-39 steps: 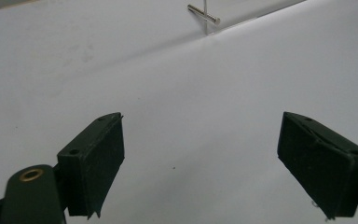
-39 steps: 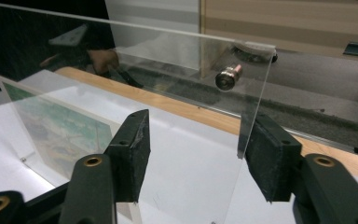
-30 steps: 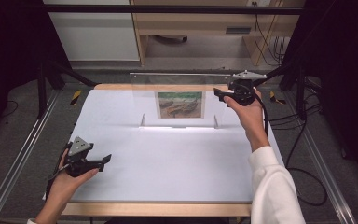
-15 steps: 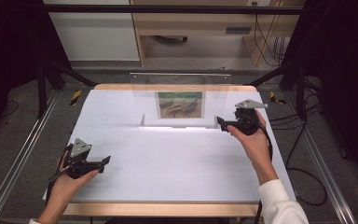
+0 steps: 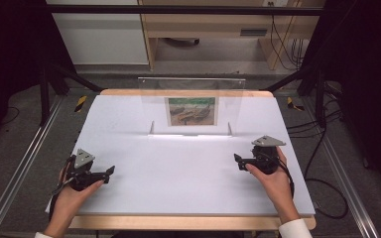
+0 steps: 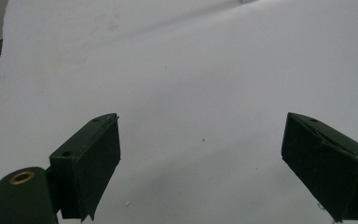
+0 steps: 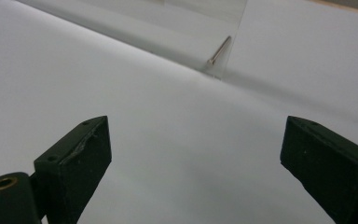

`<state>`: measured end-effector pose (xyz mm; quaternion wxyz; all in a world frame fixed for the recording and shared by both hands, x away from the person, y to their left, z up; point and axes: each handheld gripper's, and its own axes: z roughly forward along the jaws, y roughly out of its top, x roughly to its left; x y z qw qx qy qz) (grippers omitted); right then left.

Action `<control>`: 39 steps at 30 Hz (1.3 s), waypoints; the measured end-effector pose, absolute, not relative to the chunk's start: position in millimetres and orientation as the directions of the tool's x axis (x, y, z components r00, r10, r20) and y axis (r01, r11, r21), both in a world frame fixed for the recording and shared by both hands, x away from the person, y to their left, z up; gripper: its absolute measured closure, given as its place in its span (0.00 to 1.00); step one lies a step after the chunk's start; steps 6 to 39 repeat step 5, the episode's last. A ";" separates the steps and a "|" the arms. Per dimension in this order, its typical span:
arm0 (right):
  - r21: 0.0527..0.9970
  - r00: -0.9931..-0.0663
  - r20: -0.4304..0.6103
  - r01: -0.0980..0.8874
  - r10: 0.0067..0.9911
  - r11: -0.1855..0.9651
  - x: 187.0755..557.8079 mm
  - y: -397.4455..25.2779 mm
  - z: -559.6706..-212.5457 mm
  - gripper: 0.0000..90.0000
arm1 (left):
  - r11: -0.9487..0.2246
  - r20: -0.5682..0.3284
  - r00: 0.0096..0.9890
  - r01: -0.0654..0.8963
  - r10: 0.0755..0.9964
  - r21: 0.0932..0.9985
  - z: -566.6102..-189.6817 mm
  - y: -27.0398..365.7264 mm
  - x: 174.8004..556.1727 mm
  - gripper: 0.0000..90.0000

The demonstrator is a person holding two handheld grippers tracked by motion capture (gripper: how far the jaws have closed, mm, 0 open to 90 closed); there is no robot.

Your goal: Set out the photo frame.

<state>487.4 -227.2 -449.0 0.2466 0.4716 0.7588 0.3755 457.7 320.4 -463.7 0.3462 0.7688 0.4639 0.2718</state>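
Both grippers, left gripper [image 5: 110,171] and right gripper [image 5: 237,159], rest spread and empty, the right now withdrawn from the picture stand [image 5: 192,111] ahead, suggesting a neutral pose.

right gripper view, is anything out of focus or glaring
Right gripper view: the black fingers are soft, the clear acrylic stand hazy against the white table sheet. High view: a bright glare strip along the stand's base.
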 end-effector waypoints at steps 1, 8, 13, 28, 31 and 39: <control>0.804 -0.431 -0.015 0.531 0.902 0.267 485.1 -228.6 -451.5 0.10 | -0.329 0.096 0.422 0.525 0.901 0.785 -463.5 321.1 457.9 0.12; 0.782 -0.409 -0.020 0.562 0.912 0.269 474.8 -234.3 -459.1 0.09 | -0.333 0.097 0.424 0.530 0.901 0.780 -464.9 322.9 458.6 0.12; 0.782 -0.409 -0.020 0.562 0.912 0.269 474.8 -234.3 -459.1 0.09 | -0.333 0.097 0.424 0.530 0.901 0.780 -464.9 322.9 458.6 0.12; 0.782 -0.409 -0.020 0.562 0.912 0.269 474.8 -234.3 -459.1 0.09 | -0.333 0.097 0.424 0.530 0.901 0.780 -464.9 322.9 458.6 0.12; 0.782 -0.409 -0.020 0.562 0.912 0.269 474.8 -234.3 -459.1 0.09 | -0.333 0.097 0.424 0.530 0.901 0.780 -464.9 322.9 458.6 0.12; 0.782 -0.409 -0.020 0.562 0.912 0.269 474.8 -234.3 -459.1 0.09 | -0.333 0.097 0.424 0.530 0.901 0.780 -464.9 322.9 458.6 0.12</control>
